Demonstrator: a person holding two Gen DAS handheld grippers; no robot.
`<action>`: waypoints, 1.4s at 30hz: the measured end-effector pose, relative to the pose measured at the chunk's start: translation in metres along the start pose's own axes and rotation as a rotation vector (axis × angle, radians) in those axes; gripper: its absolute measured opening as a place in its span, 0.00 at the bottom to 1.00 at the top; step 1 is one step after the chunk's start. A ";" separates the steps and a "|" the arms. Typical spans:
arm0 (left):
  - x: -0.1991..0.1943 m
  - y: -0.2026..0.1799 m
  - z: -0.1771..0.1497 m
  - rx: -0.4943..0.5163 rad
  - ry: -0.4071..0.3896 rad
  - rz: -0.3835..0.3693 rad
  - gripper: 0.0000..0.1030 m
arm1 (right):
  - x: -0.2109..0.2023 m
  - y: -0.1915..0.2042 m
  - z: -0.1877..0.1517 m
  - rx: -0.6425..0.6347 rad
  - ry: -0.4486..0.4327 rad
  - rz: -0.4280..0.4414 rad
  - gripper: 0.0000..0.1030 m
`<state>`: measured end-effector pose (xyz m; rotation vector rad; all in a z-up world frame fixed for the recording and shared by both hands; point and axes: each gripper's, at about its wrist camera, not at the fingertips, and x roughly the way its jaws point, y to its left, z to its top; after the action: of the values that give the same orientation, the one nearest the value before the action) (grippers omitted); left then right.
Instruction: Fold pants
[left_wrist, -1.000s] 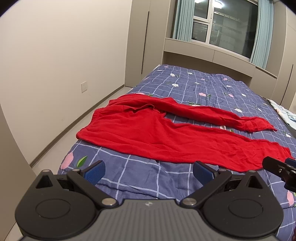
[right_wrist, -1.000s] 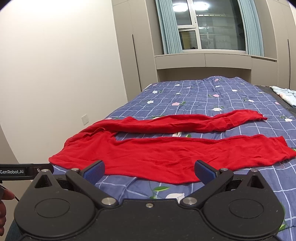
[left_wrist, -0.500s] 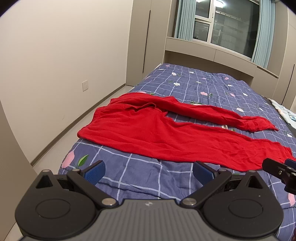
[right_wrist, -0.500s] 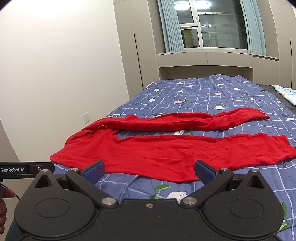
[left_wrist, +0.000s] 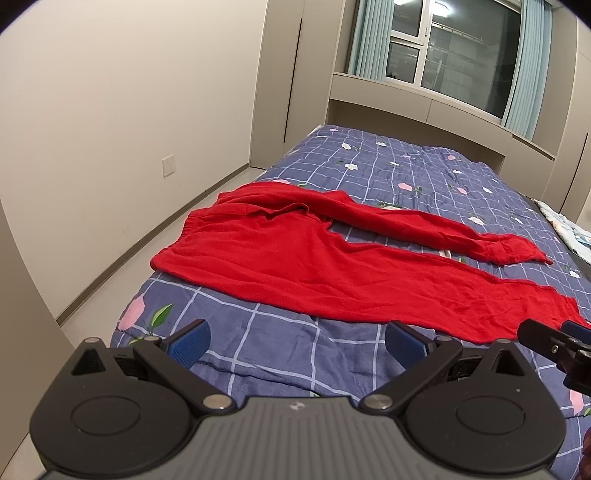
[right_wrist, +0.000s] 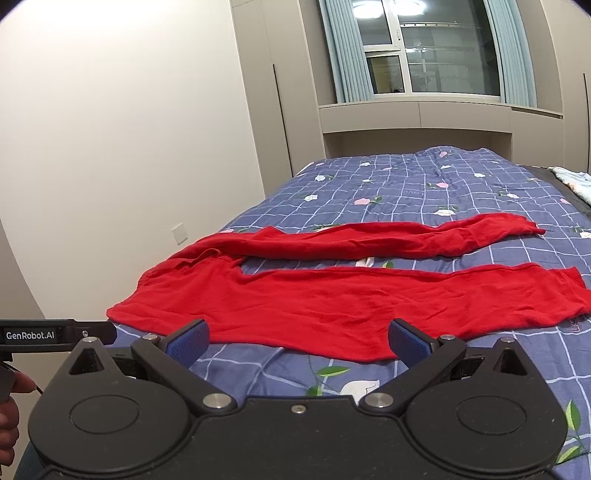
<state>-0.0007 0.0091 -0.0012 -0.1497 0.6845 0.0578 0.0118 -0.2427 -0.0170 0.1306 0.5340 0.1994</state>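
Pants (left_wrist: 332, 266) lay flat across the bed (left_wrist: 424, 173), legs apart, waistband toward the wall. We had the left gripper (left_wrist: 295, 341) and right gripper (right_wrist: 297, 341) both wide and empty, short of the near edge. Reckon we needed to pinch waistband and cuff together so the near leg folded over evenly.

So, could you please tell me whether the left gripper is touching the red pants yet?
Apart. The left wrist view shows bare quilt between the open left gripper and the red pants.

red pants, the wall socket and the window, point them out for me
red pants (left_wrist: 280, 258), left wrist view, on the seat.
wall socket (left_wrist: 168, 167), left wrist view, plate centre.
window (right_wrist: 436, 51), right wrist view, on the glass.
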 end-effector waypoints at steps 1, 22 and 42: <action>0.000 0.000 0.000 0.000 0.000 0.001 1.00 | 0.000 0.000 0.000 0.000 0.000 0.001 1.00; 0.004 -0.007 0.017 0.070 -0.021 -0.005 1.00 | 0.004 -0.001 0.005 -0.027 0.031 0.004 1.00; 0.139 0.022 0.174 0.268 -0.067 0.093 1.00 | 0.114 -0.072 0.086 -0.144 0.119 0.053 1.00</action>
<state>0.2131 0.0591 0.0415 0.1414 0.6257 0.0591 0.1634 -0.2936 -0.0125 -0.0076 0.6327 0.2980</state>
